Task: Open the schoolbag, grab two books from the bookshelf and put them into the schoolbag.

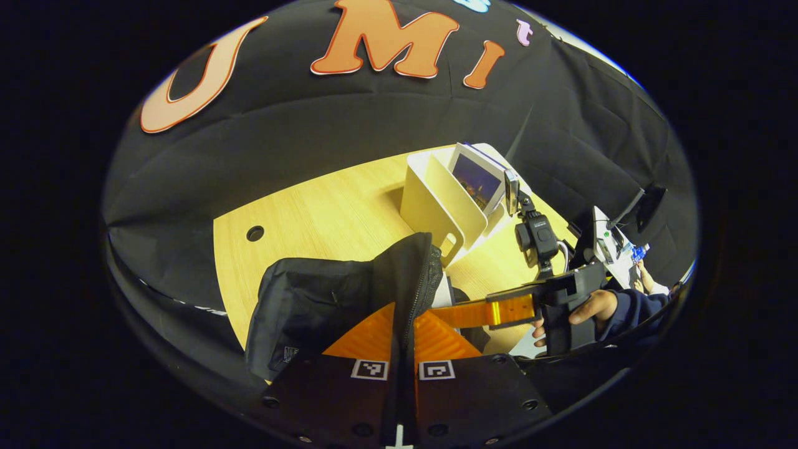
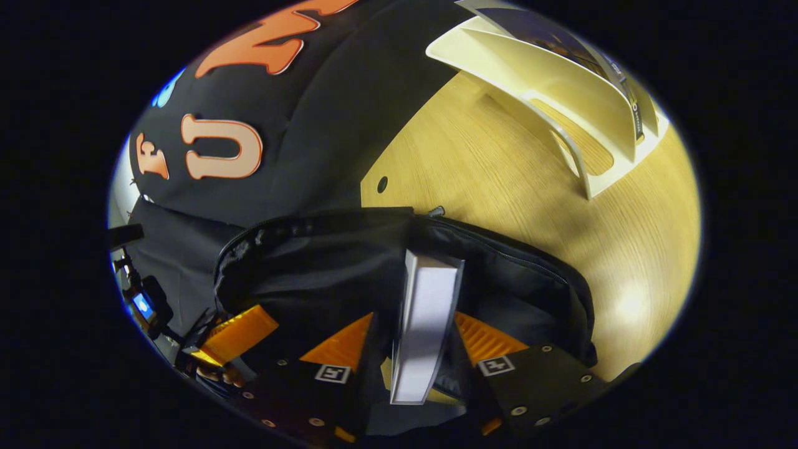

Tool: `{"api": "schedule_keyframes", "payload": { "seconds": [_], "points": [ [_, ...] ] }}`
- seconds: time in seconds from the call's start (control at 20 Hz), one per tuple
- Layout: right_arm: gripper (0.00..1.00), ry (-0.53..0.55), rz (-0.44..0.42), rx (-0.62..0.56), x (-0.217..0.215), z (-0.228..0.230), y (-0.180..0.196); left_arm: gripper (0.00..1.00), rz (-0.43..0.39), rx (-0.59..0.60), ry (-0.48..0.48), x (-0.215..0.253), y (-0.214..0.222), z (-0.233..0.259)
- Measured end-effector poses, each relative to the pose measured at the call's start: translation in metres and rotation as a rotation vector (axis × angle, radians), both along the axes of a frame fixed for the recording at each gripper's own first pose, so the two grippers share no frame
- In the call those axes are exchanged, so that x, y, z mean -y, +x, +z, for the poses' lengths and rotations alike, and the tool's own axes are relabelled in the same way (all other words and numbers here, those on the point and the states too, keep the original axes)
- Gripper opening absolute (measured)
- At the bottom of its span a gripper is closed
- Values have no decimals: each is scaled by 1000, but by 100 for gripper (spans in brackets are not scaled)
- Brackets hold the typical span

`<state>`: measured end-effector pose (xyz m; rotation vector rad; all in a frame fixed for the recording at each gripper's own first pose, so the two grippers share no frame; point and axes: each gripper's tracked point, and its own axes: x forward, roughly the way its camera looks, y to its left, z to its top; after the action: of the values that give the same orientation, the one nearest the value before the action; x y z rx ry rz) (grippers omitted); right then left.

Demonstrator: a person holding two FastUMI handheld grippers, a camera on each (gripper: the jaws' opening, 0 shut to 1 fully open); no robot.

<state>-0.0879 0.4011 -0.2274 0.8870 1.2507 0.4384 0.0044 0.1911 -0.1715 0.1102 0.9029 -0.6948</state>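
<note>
Book in right gripper.

The wooden table carries the black schoolbag at 6 o'clock and the cream bookshelf at 2 o'clock.

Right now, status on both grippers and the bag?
Left gripper shut on schoolbag flap, holding it open. Right gripper shut on book, at the bag mouth. One book left in bookshelf. Nothing blocking.

no legible text, book spine print too small
</note>
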Motion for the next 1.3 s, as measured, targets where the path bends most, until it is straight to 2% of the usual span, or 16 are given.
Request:
{"api": "schedule_keyframes", "payload": {
  "seconds": [0.05, 0.1, 0.15, 0.2, 0.3, 0.45, 0.7, 1.3],
  "points": [
    [76, -28, 46, -13, 3, -4, -7, 4, 1, -3, 1, 2, 0, -1],
    [82, -53, 97, -28, 8, -8, -17, 4, 3, -2, 6, 4, 2, -3],
    [93, -78, 147, -43, 13, -10, -27, 4, 7, -2, 11, 3, 4, -5],
    [95, -91, 190, -44, 17, -10, -36, 4, 13, -4, 16, 4, 5, -7],
    [97, -91, 260, -53, 25, -5, -48, 4, 27, -14, 17, 5, 7, -9],
    [98, -114, 291, -31, 46, 5, -43, 4, 46, -26, 27, 6, 10, -16],
    [98, -209, 279, 47, 106, 30, -3, 4, 70, -31, 47, 9, 9, -20],
    [98, -474, 384, 174, 239, 96, 86, 4, 168, -84, 60, 26, 11, -40]
  ]
}}
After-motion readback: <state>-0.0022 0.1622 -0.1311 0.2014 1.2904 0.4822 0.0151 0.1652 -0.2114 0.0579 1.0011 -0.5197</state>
